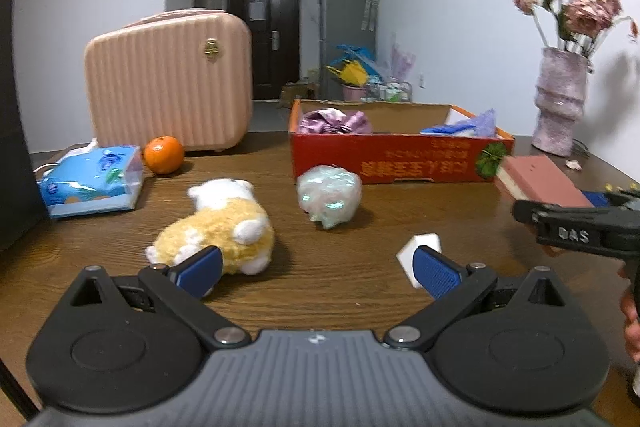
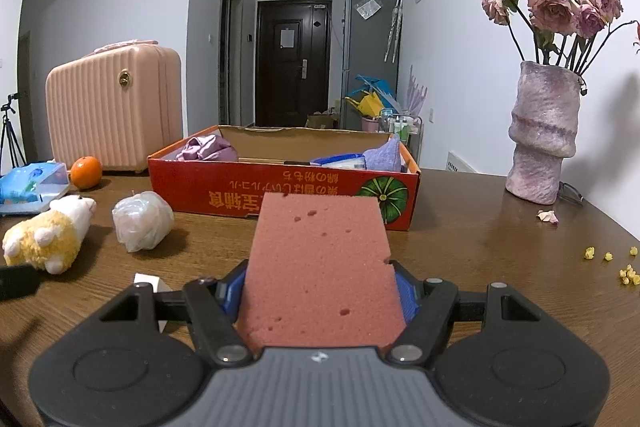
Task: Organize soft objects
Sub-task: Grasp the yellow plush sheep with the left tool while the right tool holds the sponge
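A pink sponge (image 2: 320, 263) is clamped between the blue pads of my right gripper (image 2: 322, 291), lifted above the wooden table in front of the red cardboard box (image 2: 280, 195). From the left wrist view the same sponge (image 1: 540, 179) sticks out of that gripper at the right edge. My left gripper (image 1: 316, 269) stands open above the table with nothing between its fingers. Just ahead of its left finger lies a yellow-and-white plush toy (image 1: 218, 227). A crinkled plastic bundle (image 1: 329, 195) sits between the toy and the box. The box holds purple cloth (image 1: 334, 121) and a blue item (image 1: 460, 127).
A small white block (image 1: 420, 247) lies by the left gripper's right finger. A tissue pack (image 1: 92, 181), an orange (image 1: 163, 155) and a pink suitcase (image 1: 168, 83) stand at the left. A vase of dried roses (image 2: 544, 131) stands at the right, with fallen petals (image 2: 548, 215).
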Demonstrator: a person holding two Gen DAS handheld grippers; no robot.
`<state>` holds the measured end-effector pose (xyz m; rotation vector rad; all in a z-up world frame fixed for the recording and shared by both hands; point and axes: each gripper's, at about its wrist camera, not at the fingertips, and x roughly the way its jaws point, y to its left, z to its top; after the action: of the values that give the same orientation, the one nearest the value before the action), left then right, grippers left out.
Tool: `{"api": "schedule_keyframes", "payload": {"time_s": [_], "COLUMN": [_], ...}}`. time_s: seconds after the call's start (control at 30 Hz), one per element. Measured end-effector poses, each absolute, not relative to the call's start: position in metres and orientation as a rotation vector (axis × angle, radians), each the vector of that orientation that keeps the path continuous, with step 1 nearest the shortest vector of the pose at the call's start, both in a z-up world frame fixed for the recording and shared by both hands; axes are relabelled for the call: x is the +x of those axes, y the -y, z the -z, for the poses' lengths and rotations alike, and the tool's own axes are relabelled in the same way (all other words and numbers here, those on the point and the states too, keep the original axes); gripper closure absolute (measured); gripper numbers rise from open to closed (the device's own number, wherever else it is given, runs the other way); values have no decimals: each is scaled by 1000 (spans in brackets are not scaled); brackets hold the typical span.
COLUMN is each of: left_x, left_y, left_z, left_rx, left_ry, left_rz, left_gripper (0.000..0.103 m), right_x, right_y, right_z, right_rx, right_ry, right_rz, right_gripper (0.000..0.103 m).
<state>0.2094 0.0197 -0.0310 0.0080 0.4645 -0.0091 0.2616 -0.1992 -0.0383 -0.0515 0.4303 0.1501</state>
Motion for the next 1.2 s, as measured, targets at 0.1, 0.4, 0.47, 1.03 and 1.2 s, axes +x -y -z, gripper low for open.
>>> {"api": "schedule_keyframes", "payload": {"time_s": [0.1, 0.4, 0.47, 1.03, 1.2], "left_x": [211, 240, 247, 303, 312], "left_y": [-26, -62, -68, -78, -80], "left_z": [29, 26, 27, 42, 48], "left_rx": [-10, -119, -132, -149, -164], "left_ry": [-450, -453, -454, -547, -582], "left_rz": [-46, -219, -251, -387, -398], "left_gripper": [0, 0, 0, 0, 0], "right_x": [262, 263, 263, 265, 266], "right_y": [200, 199, 199, 197, 198], "right_z": [39, 40, 40, 43, 43], "right_rx": [-47, -50, -51, -55, -54], "right_ry": [-432, -438, -439, -451, -451], "right_rz": [-144, -144, -145, -149, -149], "right_gripper": [34, 34, 34, 34, 34]}}
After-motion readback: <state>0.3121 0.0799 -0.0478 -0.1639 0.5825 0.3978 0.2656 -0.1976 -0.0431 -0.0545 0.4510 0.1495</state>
